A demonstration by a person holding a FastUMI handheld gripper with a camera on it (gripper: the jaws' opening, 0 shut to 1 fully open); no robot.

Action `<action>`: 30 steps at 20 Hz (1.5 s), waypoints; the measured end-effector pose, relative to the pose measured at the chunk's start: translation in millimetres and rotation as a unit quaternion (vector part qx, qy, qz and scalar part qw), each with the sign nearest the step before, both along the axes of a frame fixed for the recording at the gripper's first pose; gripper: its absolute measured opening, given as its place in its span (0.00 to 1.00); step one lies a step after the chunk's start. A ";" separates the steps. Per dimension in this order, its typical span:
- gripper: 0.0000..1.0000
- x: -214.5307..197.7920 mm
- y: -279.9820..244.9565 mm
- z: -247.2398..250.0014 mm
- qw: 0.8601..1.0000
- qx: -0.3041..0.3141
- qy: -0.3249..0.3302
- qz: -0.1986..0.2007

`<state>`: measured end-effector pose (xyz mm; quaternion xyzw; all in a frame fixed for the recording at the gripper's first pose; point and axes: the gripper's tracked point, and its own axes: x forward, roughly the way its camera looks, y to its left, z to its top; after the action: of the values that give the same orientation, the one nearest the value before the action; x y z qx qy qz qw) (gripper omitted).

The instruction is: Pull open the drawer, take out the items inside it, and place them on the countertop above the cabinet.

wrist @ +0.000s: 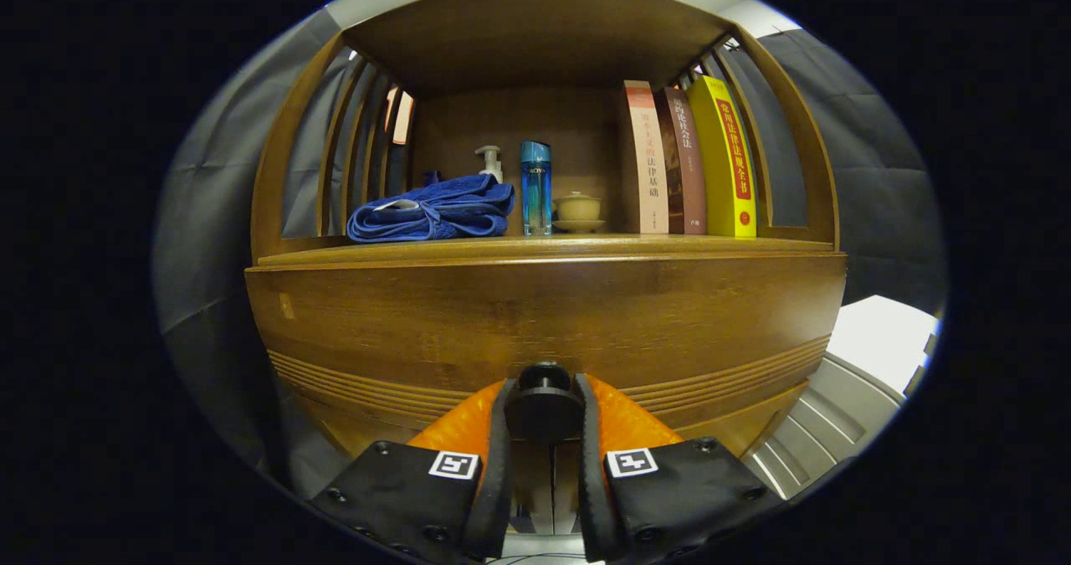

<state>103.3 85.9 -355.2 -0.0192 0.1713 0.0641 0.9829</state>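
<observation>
Claw (544,410) is clamped on the black round knob (544,406) of the drawer (544,322), both fingers (494,456) pressing its sides. Drawer front looks flush with the wooden cabinet (284,213); contents hidden. On the counter (544,249) above: folded blue towel (435,209) at left, a white pump bottle (491,163) behind it, a blue bottle (535,188) and a small lidded cup (578,209) mid, three upright books (690,159) at right.
</observation>
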 end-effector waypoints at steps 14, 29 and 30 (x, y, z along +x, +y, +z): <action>0.42 -77.1 -9.9 30.4 1.000 0.013 0.021 0.012; 0.42 -118.2 -14.6 34.9 0.999 0.019 0.031 0.016; 0.44 -117.8 -14.2 37.1 0.999 0.019 0.025 0.017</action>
<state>-14.5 71.7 -318.0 -0.0015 0.1946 0.0847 0.9772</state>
